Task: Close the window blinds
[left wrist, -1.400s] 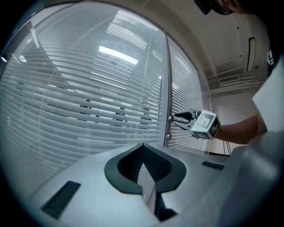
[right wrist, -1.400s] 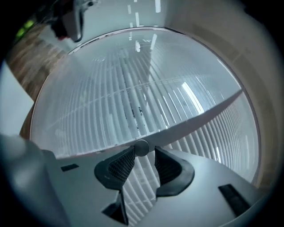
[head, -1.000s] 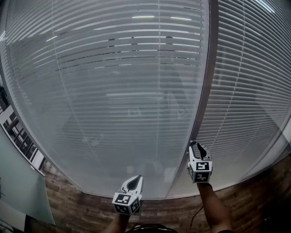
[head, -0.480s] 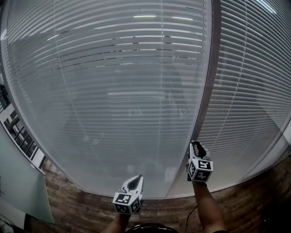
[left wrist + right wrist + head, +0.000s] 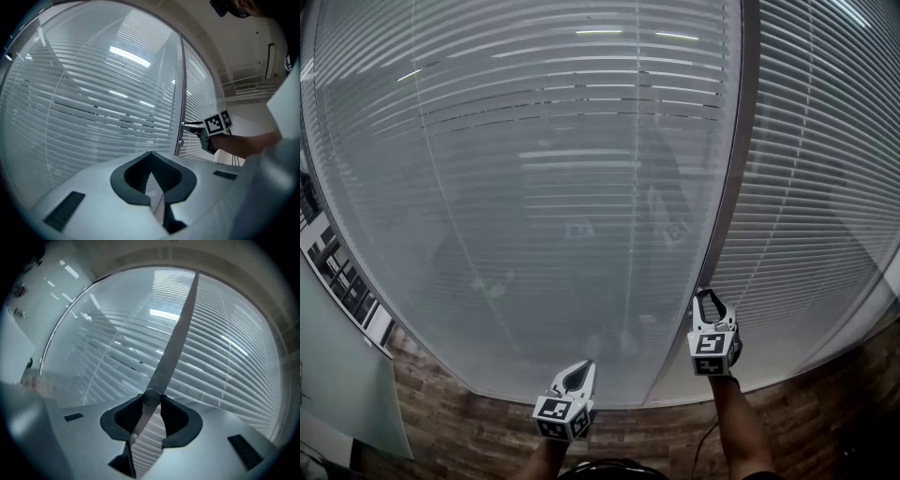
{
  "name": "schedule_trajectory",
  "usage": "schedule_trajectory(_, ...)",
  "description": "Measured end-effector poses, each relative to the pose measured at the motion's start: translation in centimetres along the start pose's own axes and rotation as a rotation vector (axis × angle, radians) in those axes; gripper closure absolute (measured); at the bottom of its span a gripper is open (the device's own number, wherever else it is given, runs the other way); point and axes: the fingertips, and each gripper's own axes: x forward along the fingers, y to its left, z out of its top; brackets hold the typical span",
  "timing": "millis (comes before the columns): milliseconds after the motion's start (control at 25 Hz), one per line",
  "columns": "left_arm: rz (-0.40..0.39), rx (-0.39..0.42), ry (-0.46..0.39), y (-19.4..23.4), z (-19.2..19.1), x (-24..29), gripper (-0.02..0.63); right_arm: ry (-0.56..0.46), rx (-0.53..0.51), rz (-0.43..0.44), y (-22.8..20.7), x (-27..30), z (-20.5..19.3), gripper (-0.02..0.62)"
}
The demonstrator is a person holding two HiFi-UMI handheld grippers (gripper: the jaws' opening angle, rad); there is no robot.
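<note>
Here, the person stands close in front of a big window, with one gripper in each hand. The window blinds (image 5: 534,187) hang behind the glass and cover both panes down to the lower frame. Their slats lie mostly flat against each other. Only in the upper part of the left pane a few dark gaps show between them. Ceiling lights reflect in the glass.

Between the two panes runs a grey vertical post (image 5: 733,187). The right gripper (image 5: 709,302) is raised to this post, on its lower part. Its two jaws are clenched on a small round knob (image 5: 151,397) which sits on the post; the knob touches both jaws and fills the space between their tips. The person's bare forearm (image 5: 739,427) comes up from below to this gripper.

The left gripper (image 5: 577,369) is held lower and to the left, in front of the left pane, apart from the glass. Its jaws are pressed together at the tips and nothing is between them. Below the window is a brown surface with a plank pattern (image 5: 478,431).
</note>
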Motion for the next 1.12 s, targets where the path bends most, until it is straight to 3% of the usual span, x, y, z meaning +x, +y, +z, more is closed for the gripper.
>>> schedule_trajectory(360,0.028,-0.014,-0.003,0.2,0.8,0.1,0.606,0.044,-0.557,-0.001,0.5,0.2,-0.1,0.471)
schedule_trajectory(600,0.02,-0.006,0.0,0.3,0.7,0.0,0.606,0.023,-0.953,0.064,0.9,-0.1,-0.1,0.471)
schedule_trajectory(720,0.026,-0.007,-0.004,0.3,1.1,0.2,0.606,0.019,-1.027,0.1,0.9,0.0,-0.1,0.471)
schedule_trajectory(1120,-0.005,0.012,0.01,-0.1,0.3,1.1,0.606,0.016,-1.017,0.058,1.0,0.1,-0.4,0.471)
